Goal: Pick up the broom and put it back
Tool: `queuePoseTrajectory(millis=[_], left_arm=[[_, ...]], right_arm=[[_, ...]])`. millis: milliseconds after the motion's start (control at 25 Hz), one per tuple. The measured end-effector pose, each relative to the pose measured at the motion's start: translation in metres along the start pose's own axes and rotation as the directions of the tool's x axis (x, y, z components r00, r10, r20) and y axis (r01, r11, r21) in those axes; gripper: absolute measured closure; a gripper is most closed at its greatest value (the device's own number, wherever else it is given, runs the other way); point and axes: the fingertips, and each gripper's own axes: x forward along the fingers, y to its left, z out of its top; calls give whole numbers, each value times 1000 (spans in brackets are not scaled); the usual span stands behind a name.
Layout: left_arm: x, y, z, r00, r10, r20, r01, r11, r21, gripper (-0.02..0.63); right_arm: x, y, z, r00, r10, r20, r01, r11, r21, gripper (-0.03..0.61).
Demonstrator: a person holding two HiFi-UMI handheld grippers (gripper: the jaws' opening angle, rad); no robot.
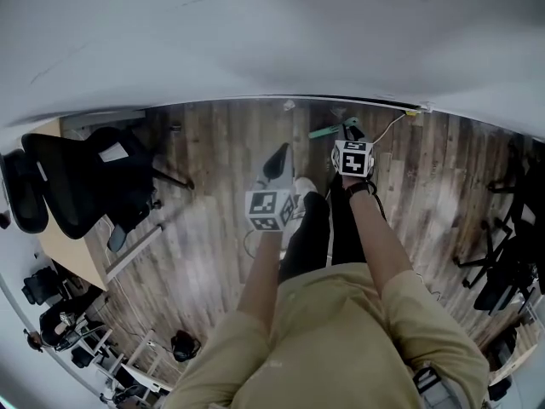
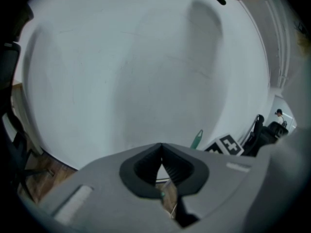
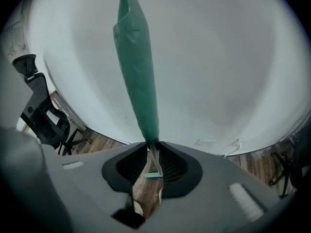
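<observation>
The broom's green handle (image 3: pixel 138 72) rises against the white wall in the right gripper view, and its thin pole runs down between the jaws to a small green head (image 3: pixel 153 175) over the wood floor. My right gripper (image 3: pixel 151 144) is shut on the handle just below the grip. In the head view the right gripper (image 1: pixel 350 133) is close to the wall's foot, with the green handle (image 1: pixel 324 132) sticking out to its left. My left gripper (image 1: pixel 277 162) hangs further left, shut with nothing in it (image 2: pixel 161 147). The handle's tip (image 2: pixel 197 140) shows to its right.
A white wall (image 1: pixel 272 41) meets the wood floor (image 1: pixel 213 143) ahead of me. A black office chair (image 1: pixel 85 177) and a desk (image 1: pixel 72 254) stand at the left, and more chairs (image 1: pixel 502 262) at the right. A cable (image 1: pixel 390 128) lies by the skirting.
</observation>
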Motion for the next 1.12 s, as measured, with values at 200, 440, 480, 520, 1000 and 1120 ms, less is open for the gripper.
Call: queuePoseTrajectory(millis=[200, 440, 480, 520, 1000, 1120], left_arm=[[13, -5, -12, 999, -14, -35, 14, 1000, -5, 611], [22, -7, -6, 999, -32, -36, 33, 999, 39, 611], [22, -5, -8, 999, -28, -39, 29, 999, 40, 611], [21, -3, -11, 999, -23, -43, 24, 999, 40, 611], [15, -5, -26, 998, -22, -56, 23, 999, 23, 611], [14, -6, -27, 998, -21, -57, 22, 1000, 21, 611]], right_arm=[[38, -11, 3, 999, -40, -10, 40, 998, 54, 500], [75, -2, 32, 1000, 0, 29, 0, 1000, -20, 497], [79, 0, 38, 999, 10, 32, -9, 1000, -30, 497], [83, 2, 42, 999, 18, 31, -17, 999, -38, 497], [97, 3, 39, 994, 106, -3, -106, 994, -24, 258], [97, -3, 35, 993, 118, -1, -118, 993, -20, 261]])
